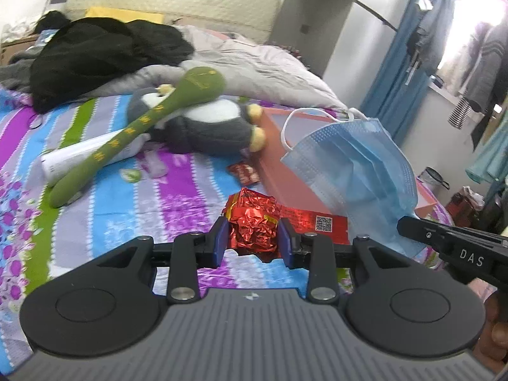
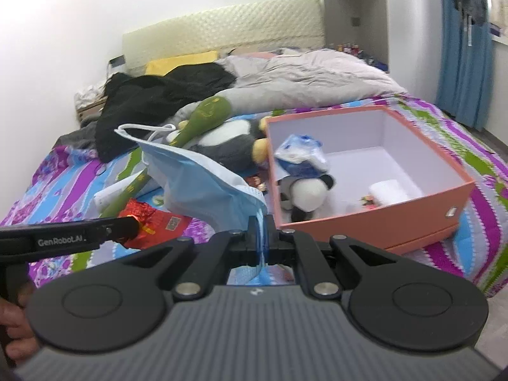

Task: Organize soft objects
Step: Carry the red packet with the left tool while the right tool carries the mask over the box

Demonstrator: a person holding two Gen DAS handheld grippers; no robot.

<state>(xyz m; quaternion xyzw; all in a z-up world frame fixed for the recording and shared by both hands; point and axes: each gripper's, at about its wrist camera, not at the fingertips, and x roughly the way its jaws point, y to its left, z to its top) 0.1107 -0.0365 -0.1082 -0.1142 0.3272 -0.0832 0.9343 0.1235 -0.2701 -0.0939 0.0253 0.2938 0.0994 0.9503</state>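
Observation:
My left gripper (image 1: 254, 238) is shut on a crumpled red foil wrapper (image 1: 254, 222), lifted above the striped bedsheet. My right gripper (image 2: 262, 235) is shut on the edge of a blue face mask (image 2: 203, 181), which hangs up and to the left of its fingers; the mask (image 1: 358, 168) also shows at the right of the left wrist view. An orange box (image 2: 422, 206) stands open on the bed to the right, holding a small panda plush (image 2: 308, 193), a blue-white plastic bag (image 2: 300, 152) and a white roll (image 2: 389, 192). A grey penguin plush (image 1: 206, 123) and a green plush stick (image 1: 139, 127) lie beyond.
A flat red packet with a QR code (image 1: 317, 225) lies on the sheet under the wrapper. A white tube (image 1: 79, 158) lies beneath the green stick. Black clothing (image 1: 95, 57) and a grey quilt (image 2: 311, 76) are piled toward the headboard. Blue curtains (image 2: 463, 47) hang at the right.

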